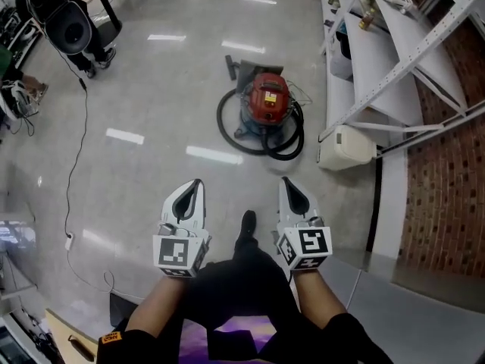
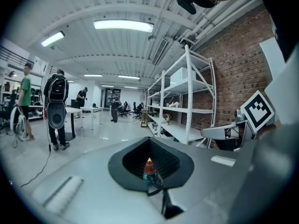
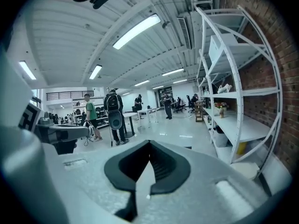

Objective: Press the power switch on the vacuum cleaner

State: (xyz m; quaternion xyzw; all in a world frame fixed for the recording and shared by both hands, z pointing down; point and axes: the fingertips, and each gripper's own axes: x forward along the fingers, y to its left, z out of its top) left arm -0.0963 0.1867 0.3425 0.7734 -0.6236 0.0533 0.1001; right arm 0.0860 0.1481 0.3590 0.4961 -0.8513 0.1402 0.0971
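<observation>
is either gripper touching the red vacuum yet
No, the left gripper and right gripper are short of the vacuum cleaner, with bare floor between.

no legible txt/nos., only b/w square markers (image 1: 175, 252) on L tool (image 1: 195, 185), R tool (image 1: 287, 182)

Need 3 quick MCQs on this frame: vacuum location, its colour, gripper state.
1. Where is the vacuum cleaner? A on a shelf; B on the floor by the white shelving; C on a table.
2. Its top is: A red; B yellow; C green.
3. The grippers are: A gripping a bottle; B touching the vacuum; C empty, short of the vacuum.

Answers:
1. B: the vacuum cleaner sits on the floor beside the shelving.
2. A: its top shows red.
3. C: the left gripper and right gripper hang near the person's body, with nothing between their jaws.
</observation>
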